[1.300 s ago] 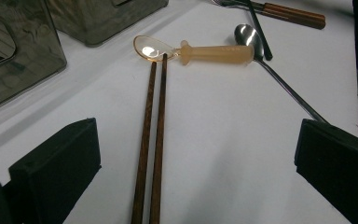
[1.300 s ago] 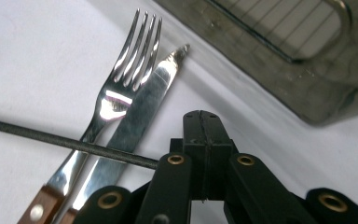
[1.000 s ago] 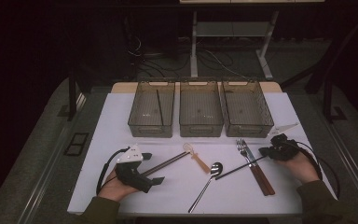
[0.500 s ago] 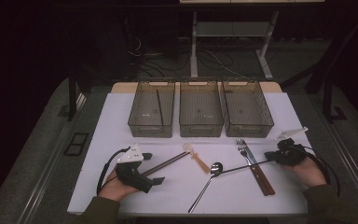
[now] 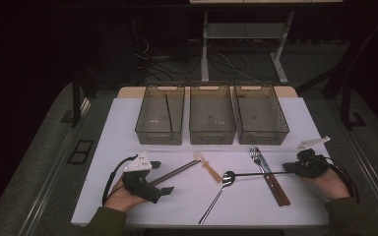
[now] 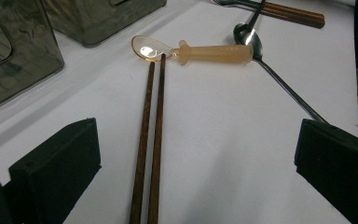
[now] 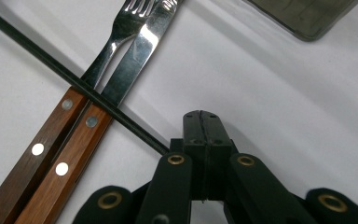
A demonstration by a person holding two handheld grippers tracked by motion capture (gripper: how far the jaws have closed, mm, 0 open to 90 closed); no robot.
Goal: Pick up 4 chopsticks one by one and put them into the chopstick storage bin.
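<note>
My left gripper (image 5: 163, 177) (image 6: 196, 140) rests on the white mat, open, with a pair of dark wooden chopsticks (image 5: 177, 172) (image 6: 150, 140) lying between its jaws, untouched. Their tips meet an amber plastic spoon (image 5: 207, 167) (image 6: 214, 52). At the right my right gripper (image 5: 288, 169) (image 7: 200, 116) is shut, pads flush together. A thin black rod (image 5: 261, 173) (image 7: 74, 81) crosses the wooden handles of the fork (image 5: 256, 156) (image 7: 116, 32) and knife (image 7: 135, 56) and ends under the gripper's left jaw; I cannot tell if it is pinched. A silver spoon (image 5: 216, 196) (image 6: 284, 88) lies mid-mat.
Three smoky clear bins (image 5: 158, 133) (image 5: 211, 133) (image 5: 263, 133) stand in a row at the back of the mat (image 5: 128, 128); the left one holds a dark stick (image 5: 167, 110). Cables trail from both grippers. Dark floor and table legs lie beyond.
My right hand has drawn slightly toward the near right, and the black rod's right end has swung with it to lie nearly level. The left hand has not moved.
</note>
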